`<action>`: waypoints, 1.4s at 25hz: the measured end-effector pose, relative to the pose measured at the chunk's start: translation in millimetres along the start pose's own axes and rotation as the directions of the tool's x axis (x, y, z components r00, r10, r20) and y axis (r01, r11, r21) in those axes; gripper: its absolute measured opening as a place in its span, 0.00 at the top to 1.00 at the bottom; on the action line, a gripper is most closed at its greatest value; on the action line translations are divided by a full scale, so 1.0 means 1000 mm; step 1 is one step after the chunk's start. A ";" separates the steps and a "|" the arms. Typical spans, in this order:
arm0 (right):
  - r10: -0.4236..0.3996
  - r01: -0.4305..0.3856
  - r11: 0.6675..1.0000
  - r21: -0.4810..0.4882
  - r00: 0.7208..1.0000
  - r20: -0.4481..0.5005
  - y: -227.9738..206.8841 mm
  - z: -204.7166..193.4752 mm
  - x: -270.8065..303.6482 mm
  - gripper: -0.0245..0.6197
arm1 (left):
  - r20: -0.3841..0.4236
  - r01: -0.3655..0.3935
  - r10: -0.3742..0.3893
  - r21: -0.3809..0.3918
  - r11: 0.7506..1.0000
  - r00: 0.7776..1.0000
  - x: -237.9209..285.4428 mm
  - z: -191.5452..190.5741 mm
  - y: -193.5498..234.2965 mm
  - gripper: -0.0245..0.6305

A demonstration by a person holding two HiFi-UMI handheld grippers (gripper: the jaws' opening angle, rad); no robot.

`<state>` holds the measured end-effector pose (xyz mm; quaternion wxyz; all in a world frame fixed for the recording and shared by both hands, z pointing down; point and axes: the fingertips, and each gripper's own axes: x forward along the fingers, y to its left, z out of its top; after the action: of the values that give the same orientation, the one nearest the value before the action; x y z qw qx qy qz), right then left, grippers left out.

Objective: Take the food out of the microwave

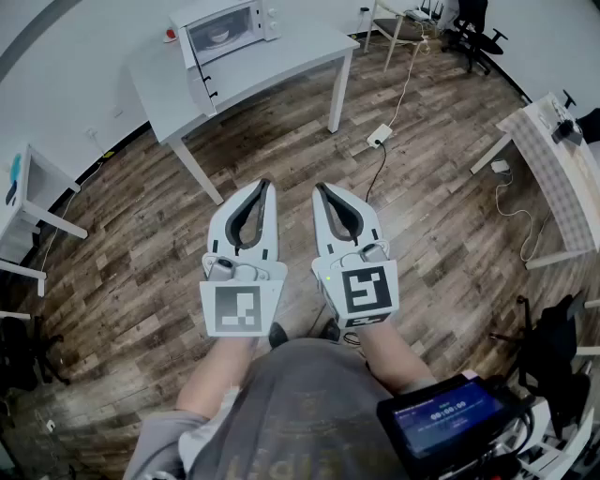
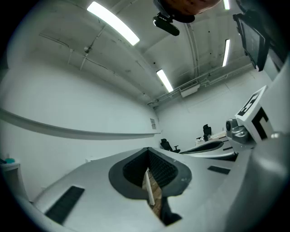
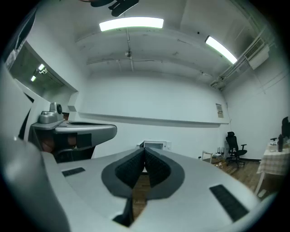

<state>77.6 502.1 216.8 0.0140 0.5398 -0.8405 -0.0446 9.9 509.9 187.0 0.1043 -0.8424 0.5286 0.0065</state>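
Note:
The white microwave (image 1: 228,28) stands on a white table (image 1: 291,58) at the far side of the room, well away from both grippers. Something pale like a dish (image 1: 220,37) shows through its window. My left gripper (image 1: 265,186) and right gripper (image 1: 319,188) are held side by side over the wooden floor, pointing toward that table. Both are shut, tips together, with nothing between them. In the right gripper view the microwave (image 3: 154,145) sits small just beyond the closed jaws of the right gripper (image 3: 144,149). The left gripper (image 2: 147,150) faces a bare wall.
A power strip with a cable (image 1: 379,136) lies on the floor right of the table. A table with a checked cloth (image 1: 561,183) stands at the right, a small white table (image 1: 33,192) at the left, office chairs (image 1: 476,30) at the back right.

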 end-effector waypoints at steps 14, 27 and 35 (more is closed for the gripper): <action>0.012 -0.012 1.000 0.016 1.000 0.000 -0.016 -0.004 -0.018 0.95 | 0.004 -0.003 0.003 0.006 1.000 1.000 0.003 0.004 -0.027 0.95; 0.076 -0.075 0.996 0.044 0.997 -0.024 -0.049 -0.025 -0.043 0.95 | -0.029 -0.050 0.050 0.001 0.999 0.998 0.010 -0.007 -0.073 0.95; 0.099 -0.096 0.993 0.076 0.994 -0.036 -0.058 -0.039 -0.015 0.95 | -0.073 -0.058 0.060 0.026 0.998 0.996 0.030 -0.027 -0.060 0.95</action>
<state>139.5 488.8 251.1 0.0130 0.4991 -0.8664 -0.0020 74.4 503.1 219.6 0.0945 -0.8248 0.5567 -0.0279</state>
